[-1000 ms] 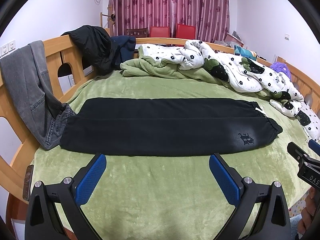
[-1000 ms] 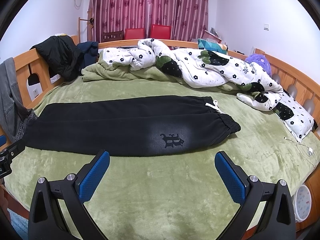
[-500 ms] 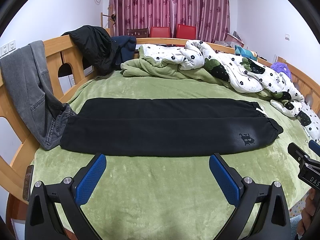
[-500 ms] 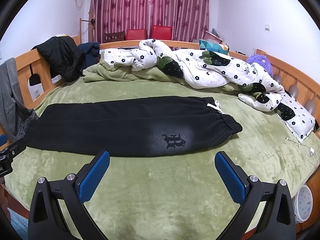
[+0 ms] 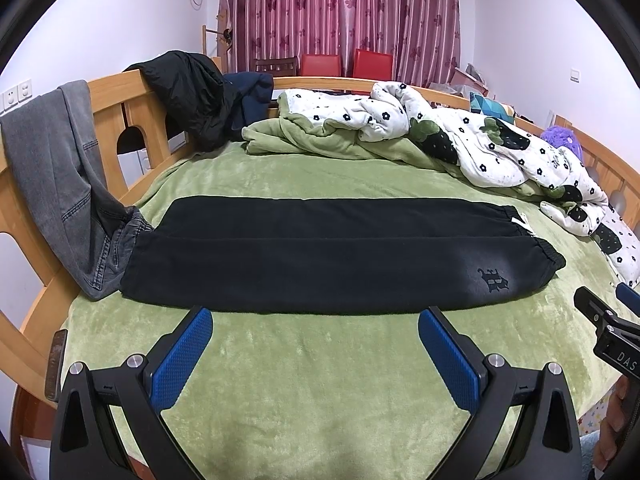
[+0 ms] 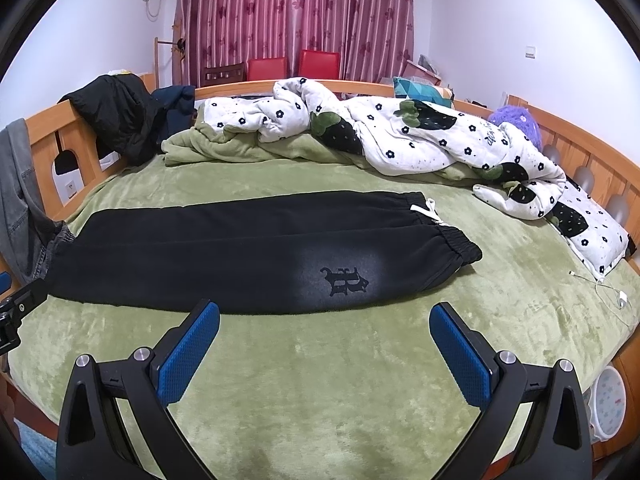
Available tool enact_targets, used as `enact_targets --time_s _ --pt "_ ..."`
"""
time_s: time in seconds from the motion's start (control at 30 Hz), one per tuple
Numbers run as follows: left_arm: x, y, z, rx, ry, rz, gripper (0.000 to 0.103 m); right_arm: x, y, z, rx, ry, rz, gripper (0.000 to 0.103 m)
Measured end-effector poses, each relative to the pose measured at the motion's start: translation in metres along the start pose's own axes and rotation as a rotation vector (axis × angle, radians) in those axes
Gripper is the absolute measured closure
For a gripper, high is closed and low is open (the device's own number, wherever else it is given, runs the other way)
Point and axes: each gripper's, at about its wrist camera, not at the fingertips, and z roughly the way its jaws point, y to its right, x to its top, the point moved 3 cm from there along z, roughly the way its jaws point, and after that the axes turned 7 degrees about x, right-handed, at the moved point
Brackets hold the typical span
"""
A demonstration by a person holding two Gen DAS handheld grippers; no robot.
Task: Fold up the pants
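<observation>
Lying limp and soft, the black sweatpants (image 5: 328, 256) (both grippers spread, empty) are best pinched at waistband (image 6: 460, 242) and cuffs.

White walls (image 5: 120, 20), maroon floral curtains (image 5: 340, 12), red chairs (image 5: 372, 65), wooden bed frame (image 5: 120, 120), green blanket (image 5: 320, 380).

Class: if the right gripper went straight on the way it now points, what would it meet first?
Probably the near edge of the black pants, close to the printed emblem; the open right gripper hovers above the green blanket.
</observation>
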Motion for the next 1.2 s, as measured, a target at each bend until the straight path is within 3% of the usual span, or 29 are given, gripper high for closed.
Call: enact_targets --time_s 0.33,0.7,0.93,1.2 --pt "0.001 0.000 0.000 0.004 0.004 0.003 0.000 -0.002 -0.004 0.000 0.012 -0.002 -0.026 0.000" --pt "0.006 -0.003 -0.002 -0.004 -0.009 0.003 0.000 -0.006 0.000 -0.002 0.096 0.007 0.033 0.000" --pt "0.001 -0.019 -0.001 -0.058 0.002 -0.026 0.000 -0.004 0.002 -0.001 0.108 -0.005 0.061 0.001" --pt "-0.015 -0.052 0.049 -0.051 -0.069 -0.101 0.000 -0.009 0.022 0.026 0.123 -0.042 0.075 0.011"
